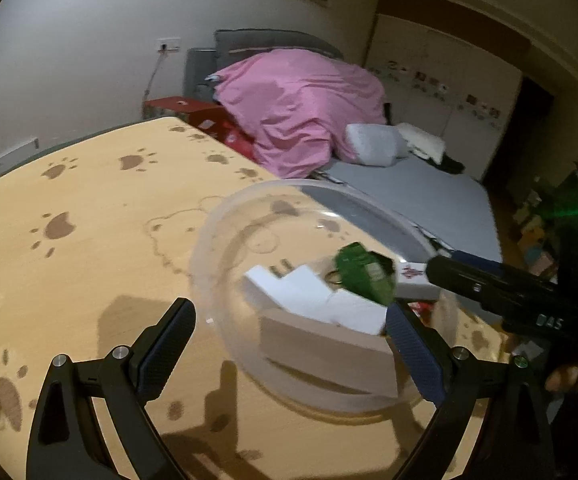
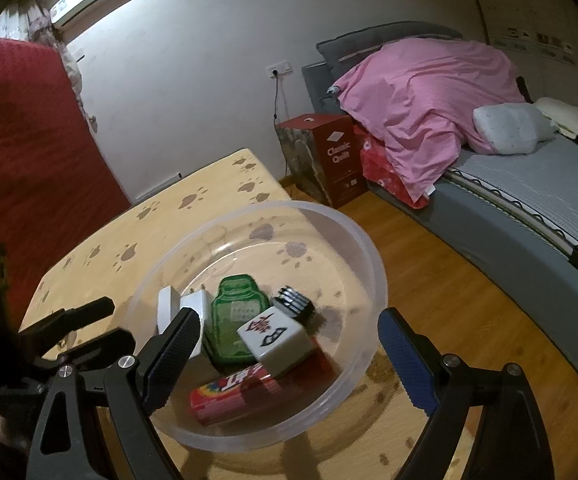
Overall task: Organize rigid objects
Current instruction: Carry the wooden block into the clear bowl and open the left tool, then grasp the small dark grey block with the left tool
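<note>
While both grippers hang over the paw-print tabletop (image 2: 193, 200), each has its jaws spread wide with nothing between them. At the left, the left gripper (image 1: 289, 348) frames the near wall of the clear plastic bowl (image 1: 225, 216), one finger outside the bowl's left side and the other over its right part. The bowl stands near the tabletop's right edge, beside the bed with the pink blanket (image 2: 425, 96). Inside it, from the left, lie a white charger plug (image 2: 187, 304) with its prongs toward the far rim, then a flat green bottle-shaped piece (image 2: 235, 320), then a small black ridged part (image 2: 294, 299) just right of the green piece. A white mahjong tile (image 2: 275, 338) rests against the green piece's near corner, and a red packet (image 2: 229, 396) lies nearest the bowl's near wall, under the tile's edge. At the right, the right gripper (image 2: 289, 356) hovers above the bowl's near half, its fingers apart and touching none of the contents. A red box (image 2: 337, 156) stands on the floor beyond the tabletop's far right corner.
</note>
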